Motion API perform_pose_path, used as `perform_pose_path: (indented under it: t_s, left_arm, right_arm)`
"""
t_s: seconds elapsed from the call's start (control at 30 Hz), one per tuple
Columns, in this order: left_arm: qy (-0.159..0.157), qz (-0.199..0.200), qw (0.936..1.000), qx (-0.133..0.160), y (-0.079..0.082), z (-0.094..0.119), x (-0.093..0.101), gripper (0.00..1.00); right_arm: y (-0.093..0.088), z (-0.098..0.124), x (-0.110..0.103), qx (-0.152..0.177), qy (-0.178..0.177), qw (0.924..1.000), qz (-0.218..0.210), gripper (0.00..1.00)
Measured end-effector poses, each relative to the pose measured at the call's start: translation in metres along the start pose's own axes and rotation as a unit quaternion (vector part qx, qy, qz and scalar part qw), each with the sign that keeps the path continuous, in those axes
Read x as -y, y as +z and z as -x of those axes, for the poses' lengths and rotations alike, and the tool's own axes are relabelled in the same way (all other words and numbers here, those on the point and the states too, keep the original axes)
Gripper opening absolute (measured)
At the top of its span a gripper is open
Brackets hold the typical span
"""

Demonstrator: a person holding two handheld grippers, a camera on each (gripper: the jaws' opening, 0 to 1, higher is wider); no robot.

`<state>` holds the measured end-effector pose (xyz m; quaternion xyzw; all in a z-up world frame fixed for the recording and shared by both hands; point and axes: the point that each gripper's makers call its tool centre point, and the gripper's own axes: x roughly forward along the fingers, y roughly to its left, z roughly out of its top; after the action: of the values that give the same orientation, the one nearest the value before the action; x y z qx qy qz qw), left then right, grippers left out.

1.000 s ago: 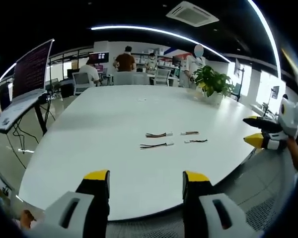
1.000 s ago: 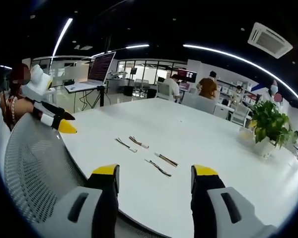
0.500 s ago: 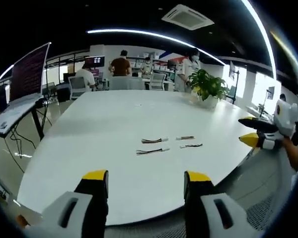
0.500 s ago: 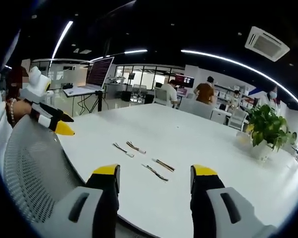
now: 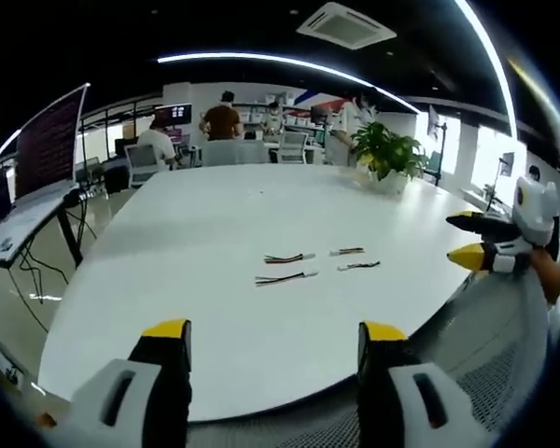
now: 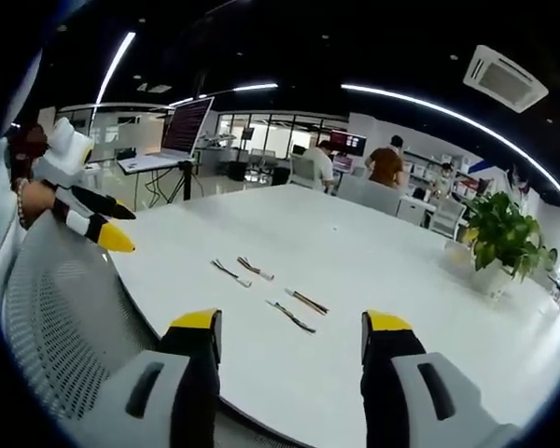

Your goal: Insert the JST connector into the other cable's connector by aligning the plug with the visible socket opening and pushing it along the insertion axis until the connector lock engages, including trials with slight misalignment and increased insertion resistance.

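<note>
Left gripper view shows the left gripper (image 5: 273,341) at six o'clock with jaws spread wide and holding nothing, well short of four short cables (image 5: 313,266) lying near the middle of the white surface (image 5: 196,224); the right gripper (image 5: 467,238) enters at three o'clock, its jaws apart; a potted plant (image 5: 387,154) stands at one o'clock; right gripper view has the right gripper (image 6: 289,336) likewise spread and empty at six o'clock, the cables (image 6: 271,289) just beyond it, the left gripper (image 6: 103,219) at nine o'clock above a mesh chair back (image 6: 56,317).
</note>
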<state>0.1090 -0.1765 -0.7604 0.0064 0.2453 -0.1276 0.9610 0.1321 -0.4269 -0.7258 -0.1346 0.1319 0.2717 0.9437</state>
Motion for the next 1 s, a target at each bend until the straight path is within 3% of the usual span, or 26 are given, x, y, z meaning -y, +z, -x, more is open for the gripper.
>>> perform_pose_path:
  t_s: [0.2,0.33,0.47,0.57,0.67,0.83,1.0]
  left_arm:
    - [-0.029,0.001,0.9996,-0.001,0.001,0.002,0.007,0.7]
    - [-0.007,-0.014,0.9999,0.006,0.01,0.004,-0.007,0.72]
    - [-0.005,-0.033,0.9992,0.023,0.03,0.003,-0.014,0.74]
    - [-0.012,-0.058,0.9982,0.014,0.035,-0.002,-0.012,0.74]
    - [-0.02,-0.062,0.9978,0.014,0.04,-0.006,-0.008,0.74]
    - [-0.017,-0.098,0.995,-0.01,0.041,-0.013,-0.013,0.77]
    - [-0.035,-0.086,0.9957,-0.004,0.051,-0.018,-0.01,0.8]
  right_arm:
    - [0.003,0.001,-0.001,0.004,0.001,0.9999,0.016,0.61]
    - [0.017,0.003,0.002,0.028,0.003,0.9992,0.03,0.59]
    - [0.015,-0.003,0.01,0.009,0.01,0.9997,0.019,0.58]
    - [0.013,-0.006,0.018,-0.012,0.006,0.9997,0.021,0.56]
    - [0.018,-0.005,0.025,-0.013,0.0,0.9997,0.022,0.55]
    - [0.025,-0.006,0.035,-0.012,-0.009,0.9995,0.026,0.56]
    - [0.029,-0.01,0.039,-0.016,-0.01,0.9992,0.036,0.56]
